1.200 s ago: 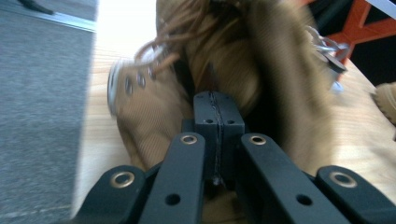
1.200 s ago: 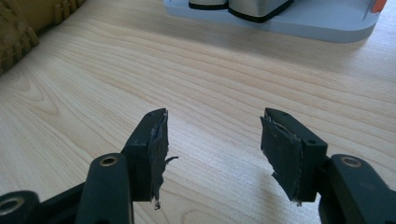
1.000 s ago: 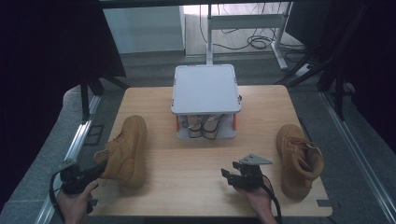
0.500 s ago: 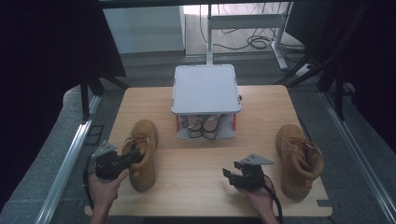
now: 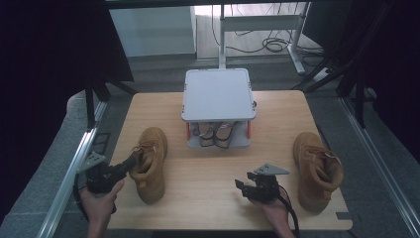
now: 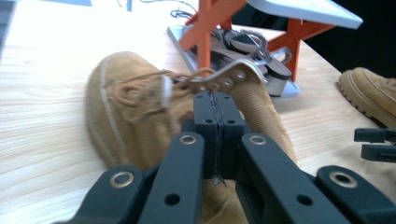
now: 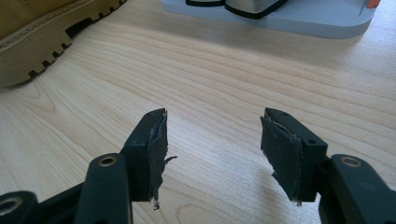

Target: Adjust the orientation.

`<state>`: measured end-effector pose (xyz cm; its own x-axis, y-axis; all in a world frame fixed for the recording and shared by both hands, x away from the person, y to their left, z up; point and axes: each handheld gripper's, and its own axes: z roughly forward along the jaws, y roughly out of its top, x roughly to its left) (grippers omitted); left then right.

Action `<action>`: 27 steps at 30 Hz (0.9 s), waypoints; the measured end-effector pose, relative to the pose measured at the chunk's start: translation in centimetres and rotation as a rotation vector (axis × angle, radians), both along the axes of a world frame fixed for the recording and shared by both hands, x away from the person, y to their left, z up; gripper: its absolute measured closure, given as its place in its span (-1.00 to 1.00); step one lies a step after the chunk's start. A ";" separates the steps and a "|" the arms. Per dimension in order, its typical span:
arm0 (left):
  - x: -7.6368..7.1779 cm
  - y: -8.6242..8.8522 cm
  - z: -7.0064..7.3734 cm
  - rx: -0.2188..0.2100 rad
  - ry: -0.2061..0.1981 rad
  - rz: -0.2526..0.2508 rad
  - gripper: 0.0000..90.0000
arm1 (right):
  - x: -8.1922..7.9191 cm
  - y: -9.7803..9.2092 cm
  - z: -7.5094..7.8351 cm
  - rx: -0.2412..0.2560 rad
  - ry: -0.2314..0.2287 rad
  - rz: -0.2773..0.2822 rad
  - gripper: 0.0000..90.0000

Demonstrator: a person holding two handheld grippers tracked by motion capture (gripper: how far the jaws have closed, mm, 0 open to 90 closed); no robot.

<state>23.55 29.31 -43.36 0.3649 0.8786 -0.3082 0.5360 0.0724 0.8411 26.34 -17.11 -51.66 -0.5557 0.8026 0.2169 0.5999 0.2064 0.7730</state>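
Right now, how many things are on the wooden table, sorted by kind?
Tan suede lace-up boots: 2, one at the left gripper, one to the right
Grey two-level shoe rack with orange posts: 1
Pale shoes on the rack's lower shelf: 2, as far as I can tell
Total: 5

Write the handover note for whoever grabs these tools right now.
Left tool: shut on the left boot, gripping its collar, boot on the table's left half.
Right tool: open, holds nothing, low over bare wood at the near edge.
Right boot: untouched at the right edge.
Shoe rack: centre back, a pair already on its lower shelf.
Done: left boot gripped. Left: likely placing both boots.
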 end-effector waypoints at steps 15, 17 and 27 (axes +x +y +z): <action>-2.2 -2.0 0.1 -0.030 -0.028 -0.094 0.99 | 0.0 0.3 -0.2 -0.013 0.007 0.004 -0.08; -2.2 -3.1 0.1 -0.024 -0.029 -0.113 0.99 | -0.1 0.3 -0.2 -0.010 0.005 0.004 -0.08; -1.7 -8.6 -2.4 0.132 0.045 -0.172 0.99 | -0.2 0.3 -0.2 -0.011 0.010 0.007 -0.09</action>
<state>21.89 20.72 -45.76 0.5016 0.8382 -0.2143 0.5681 -0.1323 0.8123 26.19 -16.82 -51.88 -0.5594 0.8008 0.2139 0.6060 0.2191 0.7647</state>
